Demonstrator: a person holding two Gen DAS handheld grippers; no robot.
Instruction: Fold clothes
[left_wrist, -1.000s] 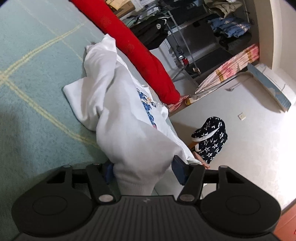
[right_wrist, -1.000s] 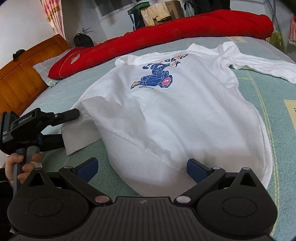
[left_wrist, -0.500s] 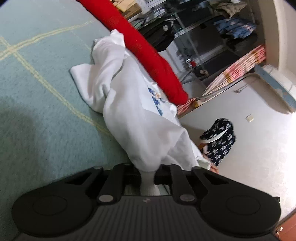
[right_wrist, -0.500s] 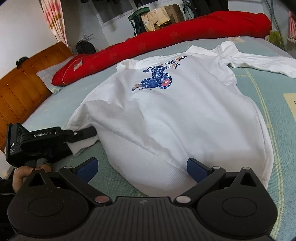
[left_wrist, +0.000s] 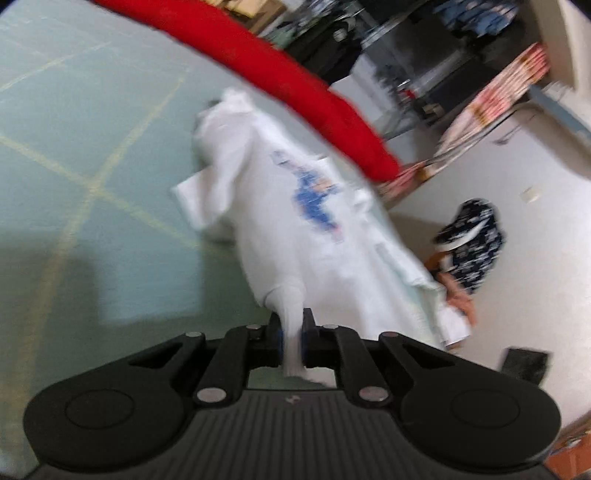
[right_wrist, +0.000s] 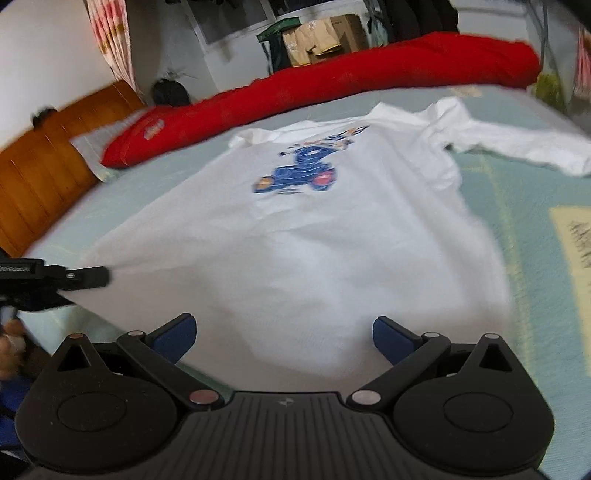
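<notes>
White sweatshirt (right_wrist: 332, 236) spread print-up on bed (right_wrist: 535, 258), hem toward near edge. Left gripper (left_wrist: 291, 341) jaws clenched on hem corner. Right gripper (right_wrist: 284, 332) jaws released, straddling hem. Soft, light, limp; ribbed hem best hold.

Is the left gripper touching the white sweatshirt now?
Touching. In the left wrist view, the left gripper has its jaws shut on a bunched piece of the white sweatshirt, which passes between the pads.
</notes>
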